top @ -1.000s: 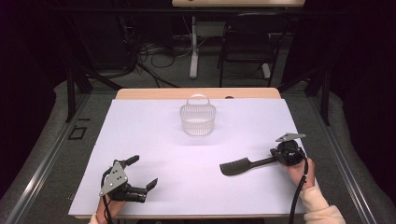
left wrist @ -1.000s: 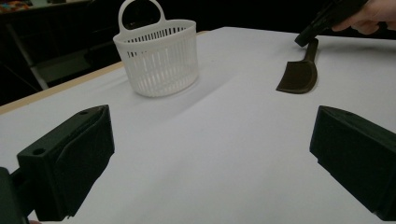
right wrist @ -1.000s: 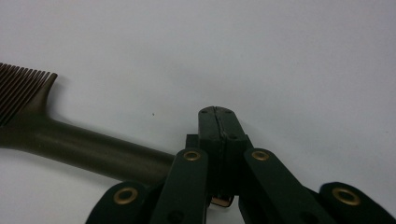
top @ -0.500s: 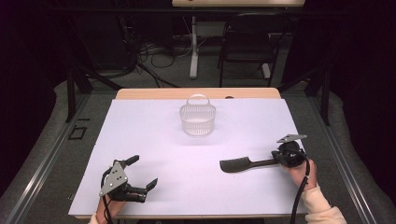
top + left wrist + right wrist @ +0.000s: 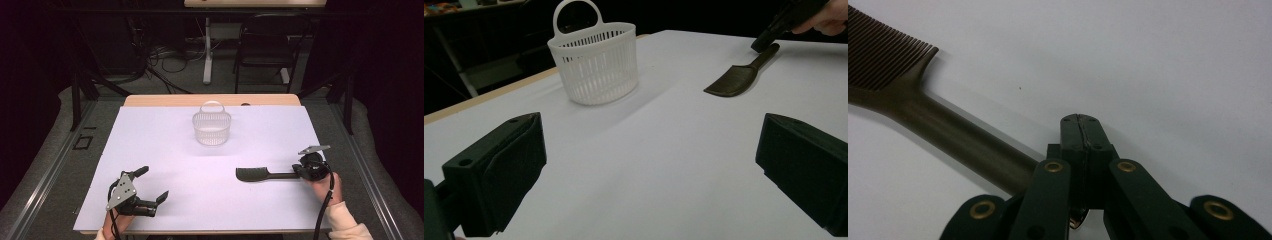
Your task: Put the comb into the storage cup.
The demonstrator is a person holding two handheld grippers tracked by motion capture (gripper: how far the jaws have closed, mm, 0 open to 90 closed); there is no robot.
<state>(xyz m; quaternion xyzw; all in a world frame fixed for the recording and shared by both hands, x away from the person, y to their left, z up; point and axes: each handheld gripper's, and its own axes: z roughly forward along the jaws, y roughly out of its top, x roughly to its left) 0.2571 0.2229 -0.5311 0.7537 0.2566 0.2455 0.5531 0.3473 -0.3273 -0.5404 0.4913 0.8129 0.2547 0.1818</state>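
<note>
A dark comb (image 5: 252, 174) with a long handle lies flat on the white sheet at the right, its teeth end pointing left. My right gripper (image 5: 298, 173) sits at the handle's far end. In the right gripper view its jaws are pressed together (image 5: 1080, 122) with nothing between their tips, and the comb's handle (image 5: 948, 132) runs under the left side of the linkage. My left gripper (image 5: 152, 183) rests near the front left with its jaws wide apart (image 5: 649, 165) and nothing between them. A white slatted basket (image 5: 212, 127) with a loop handle stands upright at the back middle.
The white sheet (image 5: 165, 140) covers most of the wooden table; a strip of bare wood shows along the back edge. In the left gripper view the basket (image 5: 596, 62) stands ahead at the left and the comb (image 5: 736, 80) at the right. Chairs and cables lie beyond the table.
My right gripper has sunk slightly towards the end of the comb's handle. The comb, the basket and my left gripper have stayed put.
</note>
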